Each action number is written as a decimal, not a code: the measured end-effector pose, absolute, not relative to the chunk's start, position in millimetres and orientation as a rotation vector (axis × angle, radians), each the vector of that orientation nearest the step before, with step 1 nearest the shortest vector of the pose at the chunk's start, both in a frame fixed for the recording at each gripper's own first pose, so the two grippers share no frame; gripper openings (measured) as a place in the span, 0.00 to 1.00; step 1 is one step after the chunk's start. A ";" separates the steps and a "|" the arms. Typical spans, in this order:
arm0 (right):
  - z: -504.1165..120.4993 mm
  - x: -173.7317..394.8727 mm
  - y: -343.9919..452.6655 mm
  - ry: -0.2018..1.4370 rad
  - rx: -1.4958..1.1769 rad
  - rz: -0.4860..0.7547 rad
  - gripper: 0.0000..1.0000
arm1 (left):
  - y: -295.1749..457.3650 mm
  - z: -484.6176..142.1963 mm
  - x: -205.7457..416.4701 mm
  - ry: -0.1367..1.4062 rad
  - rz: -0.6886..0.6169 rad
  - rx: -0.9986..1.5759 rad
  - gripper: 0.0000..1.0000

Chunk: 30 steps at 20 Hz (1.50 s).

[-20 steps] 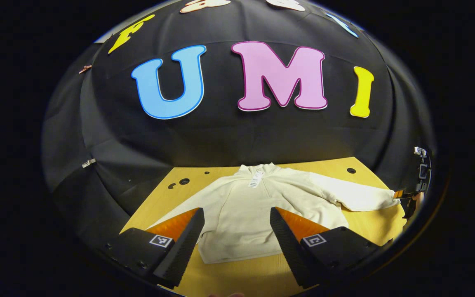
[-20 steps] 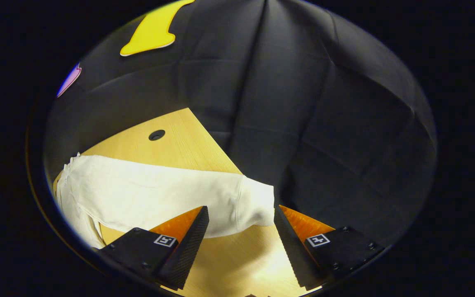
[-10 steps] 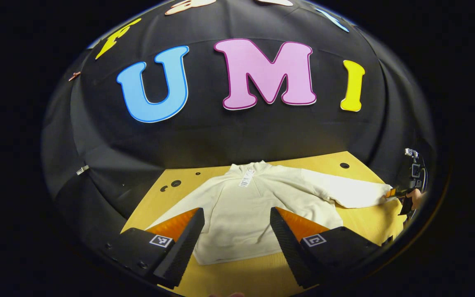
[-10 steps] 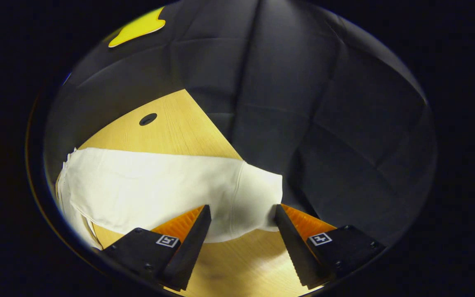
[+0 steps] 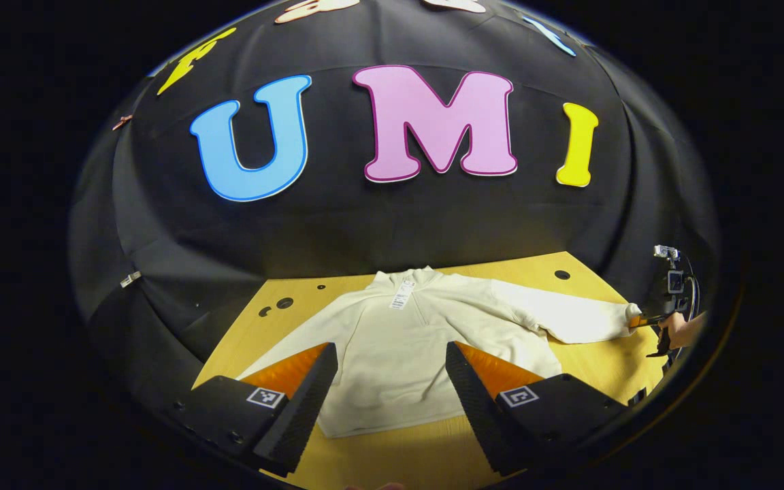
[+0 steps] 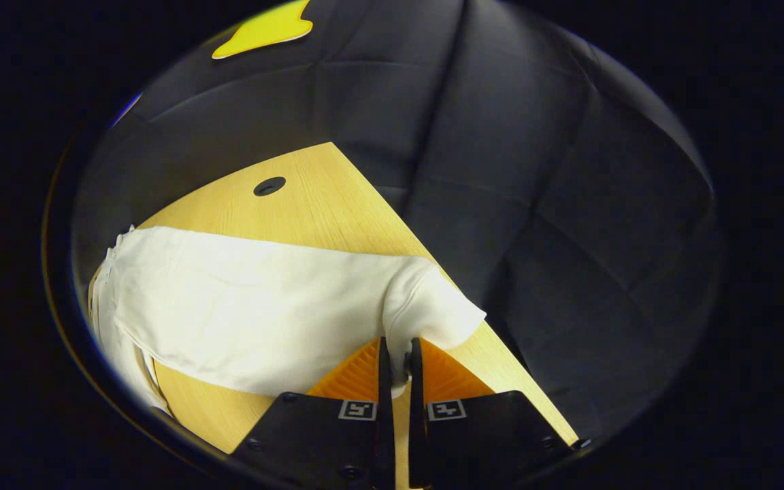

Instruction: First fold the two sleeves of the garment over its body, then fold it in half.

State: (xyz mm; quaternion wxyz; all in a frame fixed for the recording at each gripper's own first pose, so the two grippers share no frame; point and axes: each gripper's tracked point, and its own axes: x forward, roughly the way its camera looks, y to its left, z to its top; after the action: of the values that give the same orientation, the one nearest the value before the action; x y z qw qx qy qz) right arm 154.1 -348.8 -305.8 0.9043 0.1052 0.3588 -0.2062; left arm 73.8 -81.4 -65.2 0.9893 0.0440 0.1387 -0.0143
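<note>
While collar-away on the table (image 5: 589, 371), garment (image 5: 405, 340) with sleeves outstretched sideways; right gripper (image 6: 394, 357) fingers pinching cuff (image 6: 433, 313), left gripper (image 5: 392, 378) fingers wide.

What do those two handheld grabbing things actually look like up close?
Each tool, left tool and right tool, has two wedge-shaped fingers with ribbed inner faces, set on dark blocky mounts. Each mount carries a small square black-and-white marker. In the left gripper view, the right tool appears far off with a small camera on top and a thin cable.
</note>
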 end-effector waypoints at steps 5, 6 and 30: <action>-282.7 152.6 -330.8 0.728 0.175 -0.404 0.08 | -48.3 -69.6 65.7 0.284 0.003 0.031 0.99; -271.0 153.9 -327.1 0.710 0.168 -0.405 0.08 | -39.9 -70.6 64.0 0.283 0.012 0.020 0.99; -52.4 296.9 1.4 0.423 -0.065 0.114 0.07 | 72.7 -87.6 29.4 0.237 0.153 -0.069 0.98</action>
State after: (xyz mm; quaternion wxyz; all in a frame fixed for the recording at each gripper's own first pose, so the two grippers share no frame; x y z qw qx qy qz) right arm 296.9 1.4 -52.4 0.9756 -0.0324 0.2098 0.0565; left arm 29.4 72.7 -87.6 0.9895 -0.0344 0.1182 0.0761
